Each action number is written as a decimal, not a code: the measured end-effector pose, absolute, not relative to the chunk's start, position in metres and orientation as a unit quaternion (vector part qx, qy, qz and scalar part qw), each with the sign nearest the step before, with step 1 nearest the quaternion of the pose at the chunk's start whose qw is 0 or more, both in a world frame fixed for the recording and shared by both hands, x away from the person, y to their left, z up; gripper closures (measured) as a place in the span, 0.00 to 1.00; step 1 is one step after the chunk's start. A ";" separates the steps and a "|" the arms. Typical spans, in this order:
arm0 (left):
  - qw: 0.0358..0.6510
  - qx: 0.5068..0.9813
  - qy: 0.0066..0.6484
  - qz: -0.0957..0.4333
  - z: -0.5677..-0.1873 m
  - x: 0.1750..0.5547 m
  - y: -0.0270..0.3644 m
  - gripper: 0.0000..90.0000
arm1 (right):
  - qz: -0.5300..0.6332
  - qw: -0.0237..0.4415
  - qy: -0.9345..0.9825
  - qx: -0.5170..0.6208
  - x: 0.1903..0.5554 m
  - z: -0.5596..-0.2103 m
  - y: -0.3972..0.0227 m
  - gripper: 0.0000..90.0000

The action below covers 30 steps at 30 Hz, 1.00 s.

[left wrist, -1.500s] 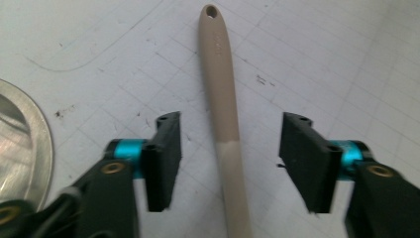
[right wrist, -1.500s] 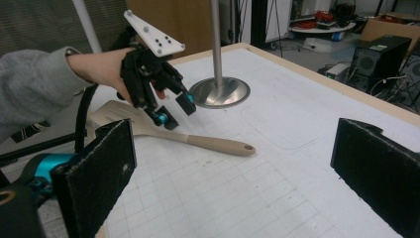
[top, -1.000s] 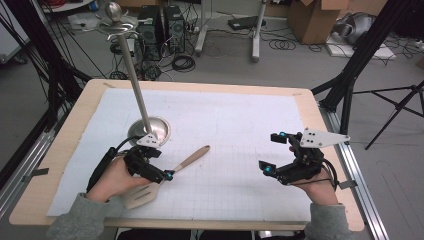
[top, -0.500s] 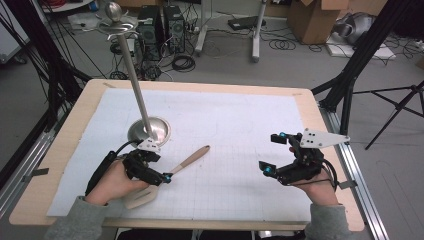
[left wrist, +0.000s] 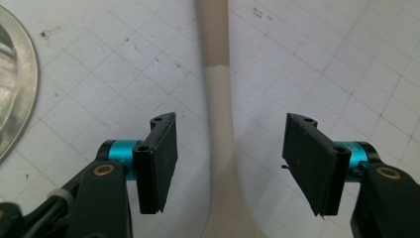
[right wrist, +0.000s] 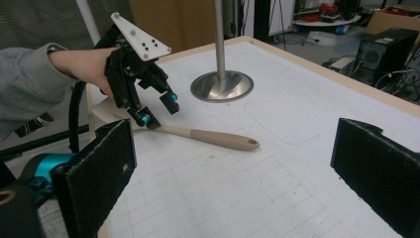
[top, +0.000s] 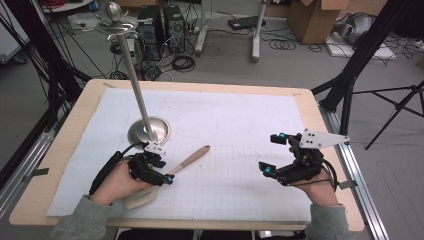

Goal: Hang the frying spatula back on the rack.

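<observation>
Two grippers were over the gridded mat (top: 235, 125). The left gripper (top: 167, 179) straddled the neck of the spatula (top: 192, 159), which lay flat on the mat near the metal stand base (top: 148, 131), its blade toward the table's near edge under the left hand (top: 116, 181). In the left gripper view the jaws had just been closing, with the spatula (left wrist: 219, 106) between them, yet both pads (left wrist: 158, 158) were clear of it with gaps either side. The right gripper (top: 275, 152) hovered well apart, jaws spread wide, holding nothing. Risk, as I judged it: the neck was thin and rounded, so pads meeting it unevenly could roll or skid it sideways. Gripped so near the blade, the long handle might droop on lifting, or swing into the stand pole (top: 135, 80).
</observation>
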<state>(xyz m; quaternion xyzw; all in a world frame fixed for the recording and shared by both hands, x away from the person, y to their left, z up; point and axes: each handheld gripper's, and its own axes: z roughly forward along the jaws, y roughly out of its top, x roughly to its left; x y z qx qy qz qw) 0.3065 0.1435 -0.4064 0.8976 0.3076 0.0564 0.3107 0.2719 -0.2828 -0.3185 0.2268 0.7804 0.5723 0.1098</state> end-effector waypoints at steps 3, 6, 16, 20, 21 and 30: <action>0.305 0.899 0.309 0.059 -0.407 0.307 0.143 0.47 | 0.570 0.106 0.782 0.229 0.272 -0.319 -0.282 0.03; 0.299 0.901 0.309 0.058 -0.408 0.307 0.142 0.50 | 0.570 0.106 0.783 0.227 0.272 -0.319 -0.281 0.03; 0.277 0.908 0.308 0.063 -0.414 0.307 0.136 0.57 | 0.569 0.106 0.784 0.225 0.271 -0.319 -0.281 0.03; 0.275 0.908 0.309 0.063 -0.416 0.307 0.135 0.58 | 0.572 0.107 0.782 0.225 0.271 -0.319 -0.282 0.03; 0.272 0.909 0.309 0.061 -0.416 0.307 0.135 0.59 | 0.572 0.108 0.782 0.224 0.271 -0.319 -0.282 0.03; 0.267 0.911 0.307 0.066 -0.418 0.306 0.133 0.67 | 0.571 0.106 0.782 0.226 0.270 -0.319 -0.283 0.03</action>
